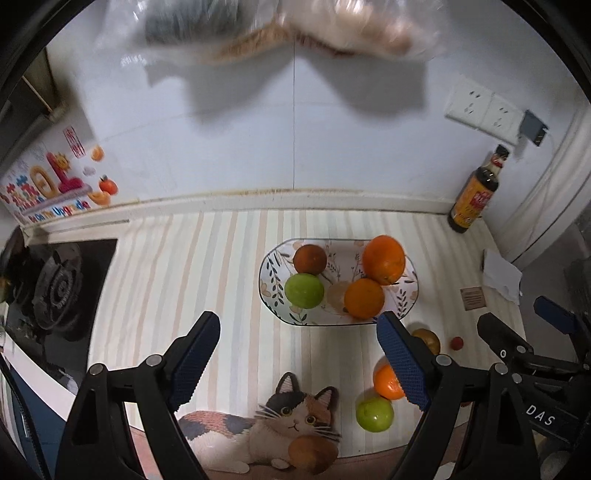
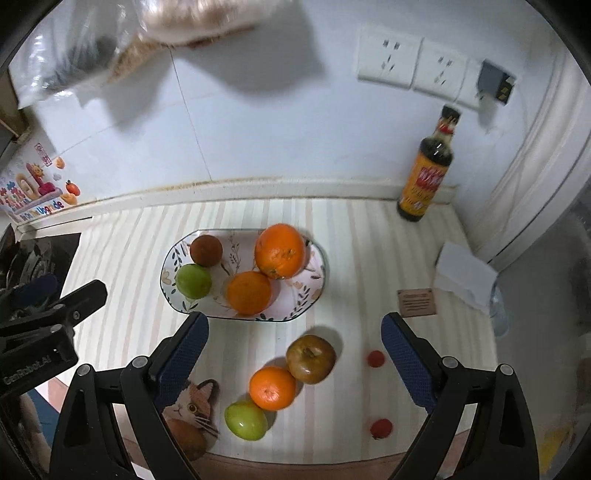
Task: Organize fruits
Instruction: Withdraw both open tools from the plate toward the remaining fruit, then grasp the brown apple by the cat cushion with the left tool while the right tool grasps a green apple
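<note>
A patterned oval plate (image 1: 269, 266) (image 2: 170, 266) holds a brown fruit (image 2: 205, 251), a green apple (image 2: 193, 280), a large orange (image 2: 280, 251) and a smaller orange (image 2: 248, 292). Loose on the striped counter in front of it lie a brownish apple (image 2: 311, 359), an orange (image 2: 272, 387), a green apple (image 2: 246, 420) and two small red fruits (image 2: 376, 358) (image 2: 381, 427). My right gripper (image 2: 295, 319) hangs open high above the loose fruit, holding nothing. My left gripper (image 1: 297, 321) is open and empty, above the plate's near edge. In the left wrist view one finger (image 1: 402, 362) partly hides the loose orange (image 1: 386, 382).
A dark sauce bottle (image 2: 424, 173) stands at the back right by the wall sockets (image 2: 389, 59). A gas stove (image 1: 59, 288) lies on the left. A cat-shaped mat (image 1: 280, 424) sits at the front edge. Folded paper (image 2: 465, 277) and a small card (image 2: 415, 302) lie right. Plastic bags (image 1: 258, 29) hang overhead.
</note>
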The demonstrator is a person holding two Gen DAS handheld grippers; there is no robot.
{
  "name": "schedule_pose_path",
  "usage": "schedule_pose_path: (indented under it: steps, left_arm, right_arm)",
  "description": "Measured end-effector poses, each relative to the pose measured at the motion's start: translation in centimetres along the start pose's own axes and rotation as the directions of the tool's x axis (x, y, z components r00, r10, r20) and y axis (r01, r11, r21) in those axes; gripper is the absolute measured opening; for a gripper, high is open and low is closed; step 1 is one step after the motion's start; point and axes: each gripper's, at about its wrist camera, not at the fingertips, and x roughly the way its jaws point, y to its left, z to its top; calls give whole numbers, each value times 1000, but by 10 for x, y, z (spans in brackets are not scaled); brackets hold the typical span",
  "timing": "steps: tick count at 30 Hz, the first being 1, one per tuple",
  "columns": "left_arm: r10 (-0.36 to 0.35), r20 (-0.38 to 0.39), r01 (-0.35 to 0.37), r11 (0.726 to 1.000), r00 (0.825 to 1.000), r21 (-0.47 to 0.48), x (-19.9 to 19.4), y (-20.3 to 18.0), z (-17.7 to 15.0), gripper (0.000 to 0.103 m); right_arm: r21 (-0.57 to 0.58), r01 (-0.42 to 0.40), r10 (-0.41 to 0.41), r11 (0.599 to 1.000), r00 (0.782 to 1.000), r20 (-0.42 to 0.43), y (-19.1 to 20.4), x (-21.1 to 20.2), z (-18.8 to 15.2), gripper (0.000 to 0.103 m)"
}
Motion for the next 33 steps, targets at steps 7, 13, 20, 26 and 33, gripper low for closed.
schedule_pose_path:
  steps: [7, 13, 20, 26, 33]
  left_arm:
    - [-21, 34, 21, 1000, 999, 3, -32, 0, -17, 87]
    - [-45, -6, 45, 999, 999, 8, -29, 0, -29, 92]
    - [-52, -177, 65, 996, 983, 67, 23, -5, -62, 103]
    - [-45, -462, 91, 993, 886, 77, 95, -6, -120, 103]
    - [-132, -596, 145, 989, 792, -26, 143, -9, -157, 103]
  right_arm:
    - [22, -4, 2, 1000, 997, 80, -8, -51, -18, 97]
    - [59, -38, 32, 998, 995, 89, -13, -70, -30, 97]
    - [106, -131, 142, 986, 984, -105, -20, -11, -61, 97]
    - [209, -156, 206, 965, 947, -245, -35, 51, -100, 97]
    - [235, -145, 222, 961, 911, -347, -28, 104, -134, 96]
